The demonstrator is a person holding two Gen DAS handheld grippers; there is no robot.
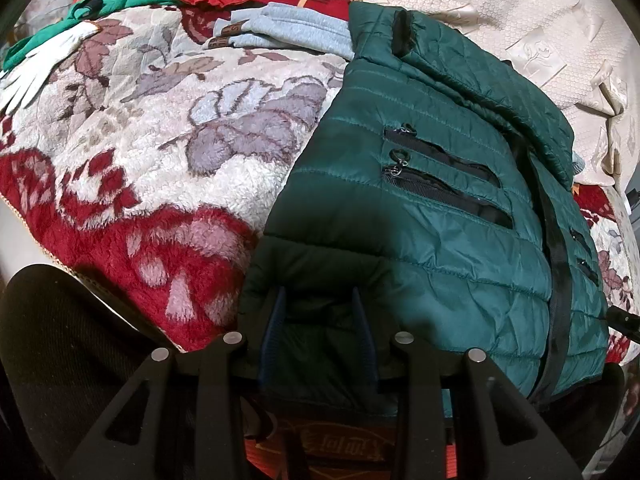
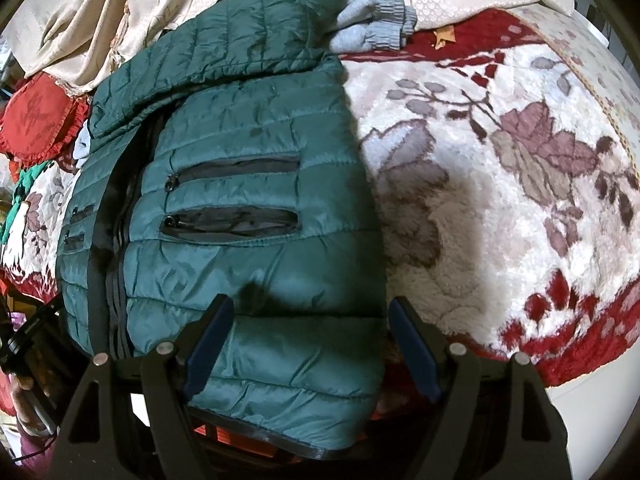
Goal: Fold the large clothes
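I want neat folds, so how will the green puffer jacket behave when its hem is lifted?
The jacket is probably floppy: its sleeve already drapes limply across the top. The shiny, wrinkled shell looks slippery, so it may slide between the fingers. Thin quilted padding suggests it is light and springs back from folds.

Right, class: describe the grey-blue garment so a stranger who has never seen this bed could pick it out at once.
Start at the floral blanket covering the bed, then find the green jacket lying on it. At the jacket's far end, a grey-blue garment sticks out from under it. It alone is soft ribbed knit in pale grey-blue, unlike the shiny quilted jacket.
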